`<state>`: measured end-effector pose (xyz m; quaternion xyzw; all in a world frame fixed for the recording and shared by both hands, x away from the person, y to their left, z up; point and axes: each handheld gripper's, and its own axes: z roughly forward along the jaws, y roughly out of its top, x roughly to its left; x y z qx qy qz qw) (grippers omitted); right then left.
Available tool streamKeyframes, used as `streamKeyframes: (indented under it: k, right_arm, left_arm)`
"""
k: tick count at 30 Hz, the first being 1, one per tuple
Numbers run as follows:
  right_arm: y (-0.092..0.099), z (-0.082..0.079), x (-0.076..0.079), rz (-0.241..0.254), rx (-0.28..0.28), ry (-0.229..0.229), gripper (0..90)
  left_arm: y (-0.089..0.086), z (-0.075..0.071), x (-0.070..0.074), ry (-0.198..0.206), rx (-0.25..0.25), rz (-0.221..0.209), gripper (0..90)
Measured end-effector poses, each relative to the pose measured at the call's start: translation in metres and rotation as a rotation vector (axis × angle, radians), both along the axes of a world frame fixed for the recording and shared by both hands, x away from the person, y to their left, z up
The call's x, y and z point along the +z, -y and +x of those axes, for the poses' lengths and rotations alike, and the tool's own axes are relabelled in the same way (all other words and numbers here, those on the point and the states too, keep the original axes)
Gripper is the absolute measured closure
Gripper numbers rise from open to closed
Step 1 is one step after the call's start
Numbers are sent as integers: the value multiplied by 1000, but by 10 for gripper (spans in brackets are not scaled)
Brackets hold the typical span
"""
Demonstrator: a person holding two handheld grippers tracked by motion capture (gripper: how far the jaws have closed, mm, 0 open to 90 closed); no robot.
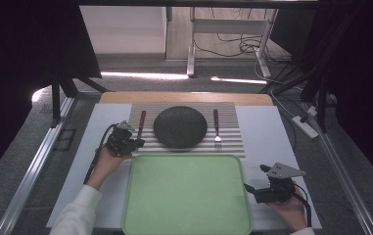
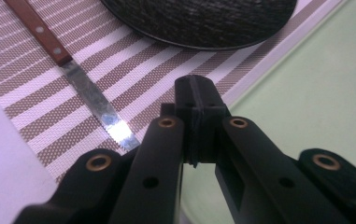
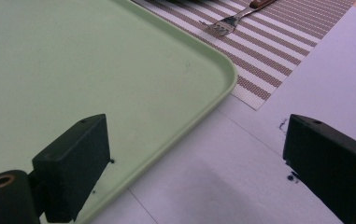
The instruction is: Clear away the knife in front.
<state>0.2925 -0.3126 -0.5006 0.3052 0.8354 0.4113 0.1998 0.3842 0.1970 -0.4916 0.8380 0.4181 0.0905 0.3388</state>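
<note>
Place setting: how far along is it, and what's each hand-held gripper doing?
Laid out: plate centred on striped mat, knife and fork beside it. Left hand-held gripper is shut, empty, near the knife. Right hand-held gripper waits open beside the bare green tray.

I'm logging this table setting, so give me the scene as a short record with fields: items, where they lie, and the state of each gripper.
mat: striped placemat at the table's far side
plate: dark plate centred on the mat
knife: wooden-handled knife left of the plate, on the mat
fork: fork right of the plate, on the mat
tray: green tray nearer the person, nothing on it
left gripper: jaws shut, holding nothing, beside the knife
right gripper: jaws open, at the tray's right corner
</note>
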Motion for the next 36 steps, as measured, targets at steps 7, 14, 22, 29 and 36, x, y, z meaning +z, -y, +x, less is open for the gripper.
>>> streamKeyframes:
  k: [7,14,22,29,36]
  right_arm:
    - [0,0,0,-2,-2,-1,75]
    - [1,0,0,-5,-7,-1,75]
    - [2,0,0,-5,-2,-2,75]
    - [2,-1,1,0,-1,4,75]
    - [2,-1,0,-1,-4,3,75]
  left_arm:
    - [1,15,-10,-31,6,15,890]
    - [4,29,-23,-82,8,52,890]
    - [2,32,-29,-116,4,74,890]
    - [2,32,-32,-131,2,85,890]
    - [-1,32,-33,-139,1,83,890]
